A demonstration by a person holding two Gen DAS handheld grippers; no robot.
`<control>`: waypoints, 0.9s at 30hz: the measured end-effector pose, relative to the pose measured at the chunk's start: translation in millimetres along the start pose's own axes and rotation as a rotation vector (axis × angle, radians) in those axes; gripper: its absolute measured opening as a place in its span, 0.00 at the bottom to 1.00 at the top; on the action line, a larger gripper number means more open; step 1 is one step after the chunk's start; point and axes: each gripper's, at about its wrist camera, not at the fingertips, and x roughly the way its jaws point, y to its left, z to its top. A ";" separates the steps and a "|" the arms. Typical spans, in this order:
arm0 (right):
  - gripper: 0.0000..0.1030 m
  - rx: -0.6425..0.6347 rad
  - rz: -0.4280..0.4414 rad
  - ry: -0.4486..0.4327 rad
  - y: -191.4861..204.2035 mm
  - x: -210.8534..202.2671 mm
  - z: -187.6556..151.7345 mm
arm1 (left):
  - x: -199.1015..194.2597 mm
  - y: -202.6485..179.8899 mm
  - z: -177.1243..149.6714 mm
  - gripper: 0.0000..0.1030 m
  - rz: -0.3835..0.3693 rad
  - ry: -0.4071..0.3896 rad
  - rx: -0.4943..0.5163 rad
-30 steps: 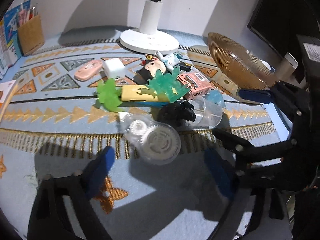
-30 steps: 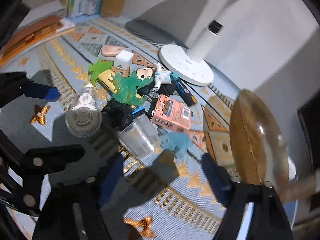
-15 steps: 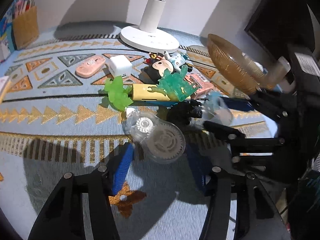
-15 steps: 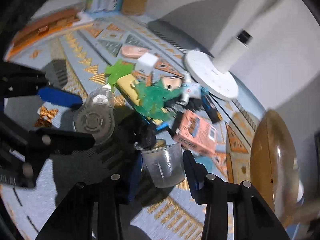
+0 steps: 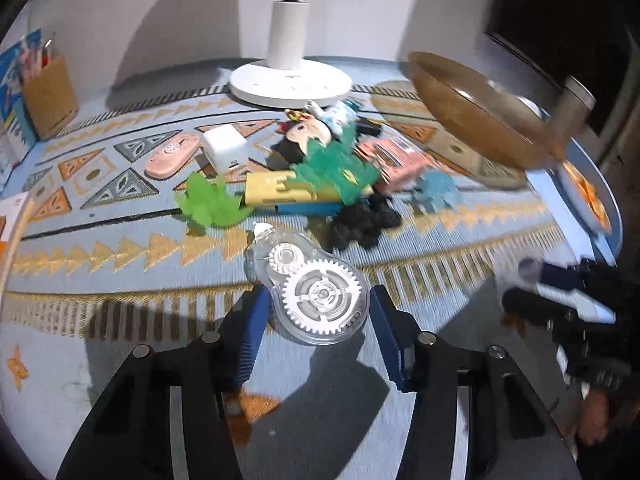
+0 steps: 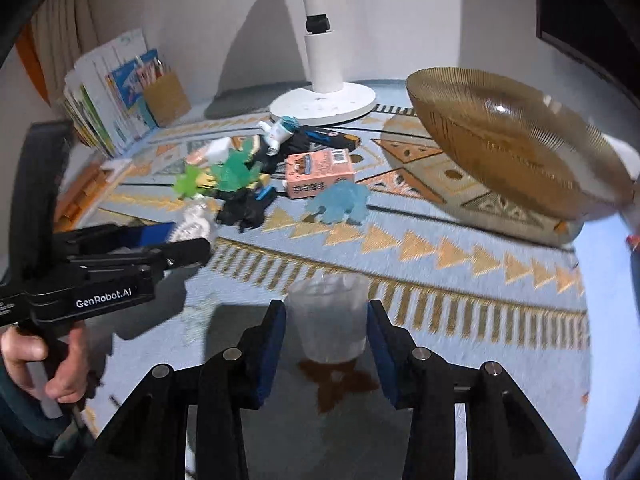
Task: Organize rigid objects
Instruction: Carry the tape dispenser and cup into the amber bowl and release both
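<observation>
A clear correction-tape dispenser (image 5: 316,292) with white gears lies flat on the patterned mat. My left gripper (image 5: 320,320) straddles it, its jaws closing, with a thin gap still showing at the blue pads (image 5: 250,332). In the right wrist view the left gripper (image 6: 176,240) shows at the left, held by a hand (image 6: 44,364). My right gripper (image 6: 326,312) is shut on a clear plastic cup (image 6: 326,320), held upright near the mat and away from the pile. An amber ribbed glass bowl (image 6: 512,152) stands at the right.
A pile of small toys lies mid-mat: green figures (image 5: 208,200), a yellow block (image 5: 276,192), a black figure (image 5: 360,220), a pink box (image 6: 320,172), a blue figure (image 6: 340,204). A white stand base (image 5: 290,84) sits behind. Books and a pencil holder (image 6: 166,98) line the left.
The left jaws narrowed around the tape dispenser. The right gripper shut on the cup beside the pile, rolled it upright and carried it away from the toys.
</observation>
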 end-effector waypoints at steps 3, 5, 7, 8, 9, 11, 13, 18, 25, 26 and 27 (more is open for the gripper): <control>0.39 -0.001 -0.016 0.005 -1.7 -7.6 -13.5 | -10.9 0.0 -15.6 0.47 -0.067 0.024 0.110; 0.40 0.000 -0.014 0.012 -1.1 -9.8 -24.5 | -17.6 0.1 -23.8 0.47 -0.116 0.032 0.157; 0.41 0.017 -0.011 0.026 -3.9 -8.2 -32.8 | -23.2 -2.9 -32.6 0.47 -0.148 0.038 0.205; 0.46 0.025 -0.010 0.017 -4.0 -9.7 -34.6 | -24.1 -4.0 -34.7 0.48 -0.140 0.033 0.214; 0.52 0.032 -0.005 0.018 -4.4 -9.4 -33.8 | -23.4 -4.4 -35.4 0.53 -0.131 0.031 0.210; 0.77 0.057 0.002 0.019 -5.5 -9.2 -27.1 | -21.3 -4.9 -34.4 0.63 -0.132 0.028 0.189; 0.79 0.072 0.027 0.028 -5.5 -6.1 -15.1 | -19.8 -6.2 -34.2 0.67 -0.133 0.029 0.173; 0.68 0.141 0.069 0.137 -8.6 22.7 13.3 | -15.4 -13.9 -32.6 0.67 -0.074 0.038 0.158; 0.34 0.162 0.075 0.103 -3.5 21.3 19.6 | -19.2 -10.9 -29.9 0.47 -0.039 0.015 0.129; 0.34 0.162 0.079 0.088 -3.3 15.5 18.6 | -23.4 -10.4 -27.3 0.47 -0.037 -0.002 0.124; 0.34 0.164 0.076 0.065 -5.0 6.1 19.2 | -28.3 -10.7 -24.5 0.47 -0.037 -0.019 0.121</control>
